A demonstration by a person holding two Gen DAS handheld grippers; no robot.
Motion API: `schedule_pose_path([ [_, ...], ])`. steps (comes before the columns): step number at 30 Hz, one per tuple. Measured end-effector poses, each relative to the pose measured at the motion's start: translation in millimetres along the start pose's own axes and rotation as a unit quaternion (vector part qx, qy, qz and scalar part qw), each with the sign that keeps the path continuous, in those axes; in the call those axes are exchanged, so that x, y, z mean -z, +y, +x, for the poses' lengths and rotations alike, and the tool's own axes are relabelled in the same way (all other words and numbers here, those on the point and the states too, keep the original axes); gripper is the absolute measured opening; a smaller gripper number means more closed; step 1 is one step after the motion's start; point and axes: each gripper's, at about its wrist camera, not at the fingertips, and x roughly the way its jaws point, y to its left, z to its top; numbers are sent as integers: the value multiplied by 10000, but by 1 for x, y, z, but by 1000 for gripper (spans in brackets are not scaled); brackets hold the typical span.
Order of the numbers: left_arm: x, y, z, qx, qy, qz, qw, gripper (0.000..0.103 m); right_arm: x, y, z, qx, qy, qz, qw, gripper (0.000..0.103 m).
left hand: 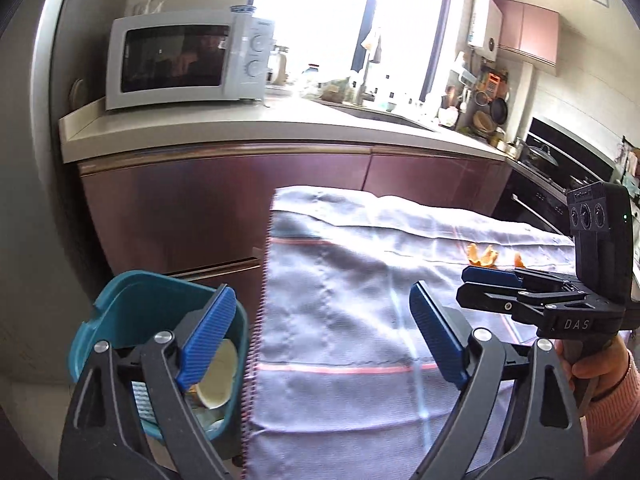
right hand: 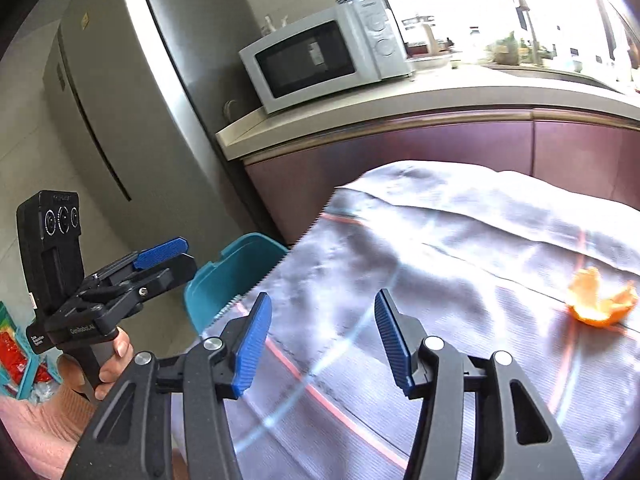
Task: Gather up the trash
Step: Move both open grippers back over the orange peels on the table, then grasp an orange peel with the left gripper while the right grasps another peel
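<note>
Nearest me, my left gripper (left hand: 320,340) stands wide with nothing between its blue pads, straddling the fringed edge of the grey cloth (left hand: 360,280) that covers the table. Just below that edge sits the teal bin (left hand: 120,308), already holding a paper cup and some scraps. My right gripper (right hand: 320,344) is about half spread and also empty, hovering over the cloth. Further along the cloth, well apart from both grippers, lies the orange peel (right hand: 600,300), curled open like a shell, and the left view shows a smaller scrap (left hand: 518,259) just beside it. Beyond all this, the counter carries a white microwave (left hand: 188,60). My worry is the peel's shape: pinching one thin lobe could tear it or let it slip out over the floor before I reach the bin. The loose, wrinkled cloth could also bunch into the pads and drag. With both tools close together, they might also knock each other.
</note>
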Motion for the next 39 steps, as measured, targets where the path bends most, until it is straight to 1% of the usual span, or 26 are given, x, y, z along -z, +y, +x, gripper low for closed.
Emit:
schedule_pose_path([
  [5,-6,-52,28,429,169,309,9985,87,12,-57,-47,664,-269,433,9965,52],
  [10,-10,-98,63,828,489,465,9943,83,27,-110,-85,1214,-475,912,9873,52],
  [14,-16,-127,91,1032,734,552,9904,81,38,-140,-112,1634,-627,1133,9780,52],
  [16,-19,-140,105,1083,844,591,9888,79,43,-157,-123,1753,-682,1310,9734,52],
  [20,-24,-162,129,1153,1021,669,9858,75,52,-190,-134,1817,-689,1667,9667,52],
  [23,-27,-173,146,1213,1189,646,9834,70,56,-207,-134,1865,-638,1797,9638,52],
  [30,-31,-190,183,1119,1509,618,9802,58,59,-236,-124,1607,-524,2185,9611,52],
  [31,-32,-192,188,1107,1540,600,9800,57,60,-239,-122,1582,-490,2223,9608,52],
  [33,-33,-194,197,1119,1631,556,9787,56,60,-243,-119,1514,-453,2314,9599,49],
  [34,-33,-196,201,1103,1668,556,9782,54,61,-244,-117,1467,-437,2334,9603,46],
  [36,-34,-199,208,1098,1727,560,9772,52,61,-246,-115,1440,-415,2343,9606,44],
  [38,-35,-202,215,1099,1790,564,9761,48,61,-246,-113,1388,-382,2333,9617,39],
  [39,-34,-203,218,1111,1816,576,9754,44,61,-246,-112,1372,-368,2327,9621,38],
])
